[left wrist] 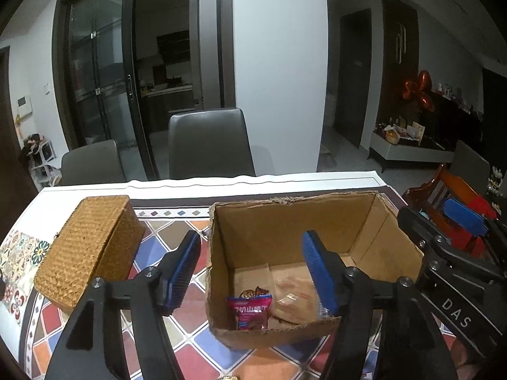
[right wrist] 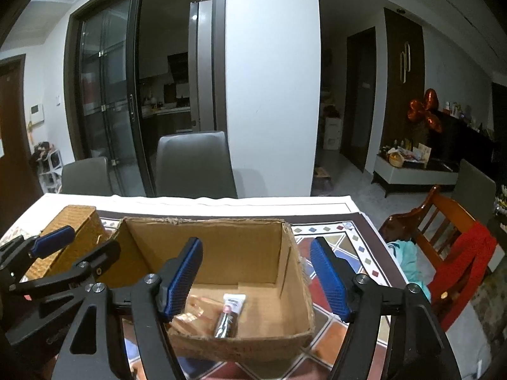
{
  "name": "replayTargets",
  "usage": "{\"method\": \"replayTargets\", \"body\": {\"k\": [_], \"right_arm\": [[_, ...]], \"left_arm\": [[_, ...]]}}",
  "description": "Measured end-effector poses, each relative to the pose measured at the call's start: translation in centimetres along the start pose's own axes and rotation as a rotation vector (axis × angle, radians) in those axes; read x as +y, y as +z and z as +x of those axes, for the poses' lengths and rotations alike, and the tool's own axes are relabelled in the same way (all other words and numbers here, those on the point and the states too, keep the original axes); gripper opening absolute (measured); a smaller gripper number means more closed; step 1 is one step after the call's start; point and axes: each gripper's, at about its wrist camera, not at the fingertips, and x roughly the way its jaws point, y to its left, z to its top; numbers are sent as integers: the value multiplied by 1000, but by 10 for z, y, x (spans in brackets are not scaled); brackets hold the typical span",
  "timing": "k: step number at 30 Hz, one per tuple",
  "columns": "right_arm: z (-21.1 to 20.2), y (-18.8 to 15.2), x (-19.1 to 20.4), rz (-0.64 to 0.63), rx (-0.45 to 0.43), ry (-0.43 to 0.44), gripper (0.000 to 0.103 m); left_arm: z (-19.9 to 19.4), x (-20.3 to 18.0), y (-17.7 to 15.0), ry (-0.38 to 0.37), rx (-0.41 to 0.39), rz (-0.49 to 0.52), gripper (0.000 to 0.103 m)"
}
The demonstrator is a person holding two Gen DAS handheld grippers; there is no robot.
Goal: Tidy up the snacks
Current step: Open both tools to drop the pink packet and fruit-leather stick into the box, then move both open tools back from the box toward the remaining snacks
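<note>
An open cardboard box (left wrist: 279,231) stands on the patterned tablecloth, also in the right wrist view (right wrist: 221,247). Inside lie a pink snack packet (left wrist: 250,312), a clear-wrapped bread pack (left wrist: 294,307) and a dark snack stick with a white end (right wrist: 228,315). My left gripper (left wrist: 253,272) is open and empty, its fingers straddling the box's left wall. My right gripper (right wrist: 258,280) is open and empty, above the box's right half. Each gripper shows at the edge of the other's view.
A woven wicker box (left wrist: 88,250) with its lid shut sits left of the cardboard box. Grey chairs (left wrist: 209,142) stand behind the table's far edge (left wrist: 253,179). A wooden chair (right wrist: 443,247) with red and teal cloth stands to the right.
</note>
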Motion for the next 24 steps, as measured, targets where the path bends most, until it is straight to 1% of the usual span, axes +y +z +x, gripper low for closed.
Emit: {"method": "replayTargets", "body": {"k": [11, 24], "right_arm": [[-31, 0, -2, 10, -22, -6, 71], [-71, -2, 4, 9, -60, -6, 71]], "left_arm": [[-28, 1, -1, 3, -9, -3, 66], [-69, 8, -16, 22, -27, -14, 66]]}}
